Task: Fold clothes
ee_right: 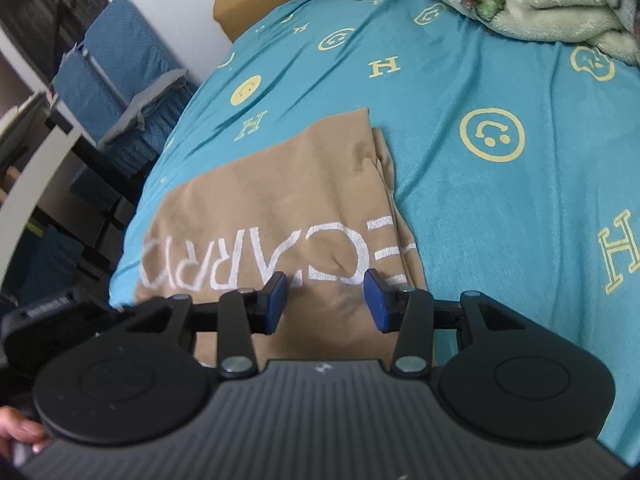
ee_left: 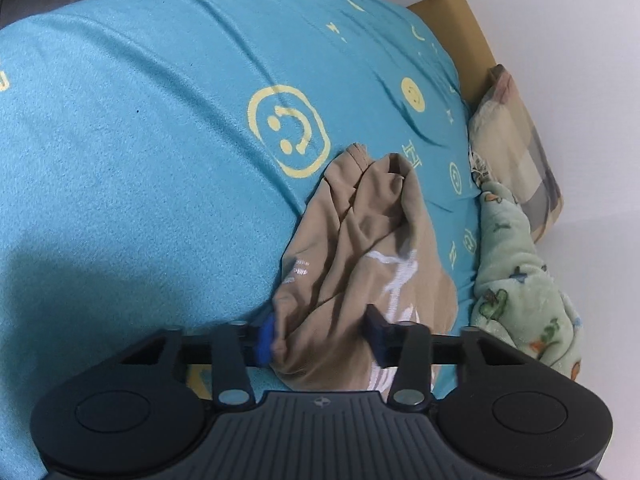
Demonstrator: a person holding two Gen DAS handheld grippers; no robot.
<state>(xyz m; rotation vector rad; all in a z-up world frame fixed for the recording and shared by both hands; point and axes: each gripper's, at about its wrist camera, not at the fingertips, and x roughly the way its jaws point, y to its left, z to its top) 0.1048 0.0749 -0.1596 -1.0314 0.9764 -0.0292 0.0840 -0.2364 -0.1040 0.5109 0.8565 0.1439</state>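
- The tan shirt (ee_right: 280, 200) lies on the bed, on a turquoise sheet (ee_right: 500, 208) printed with yellow smiley faces and letters H.
- In the right wrist view the shirt is spread mostly flat, with white letters across it and a folded edge along its right side.
- The right tongs (ee_right: 325, 300) hover low over the near part of the shirt, pointing forward over the white letters. Their blue pads (ee_right: 276, 300) stand wide apart, with only flat cloth between them.
- In the left wrist view the shirt (ee_left: 360, 248) is bunched in ridges and wrinkles.
- The left tongs (ee_left: 320, 334) are also apart, with a gathered fold of the shirt between the pads; the left pad (ee_left: 266, 340) touches the cloth.
- A green fleece blanket (ee_left: 520, 288) lies beside the shirt, near a pillow (ee_left: 512, 152).
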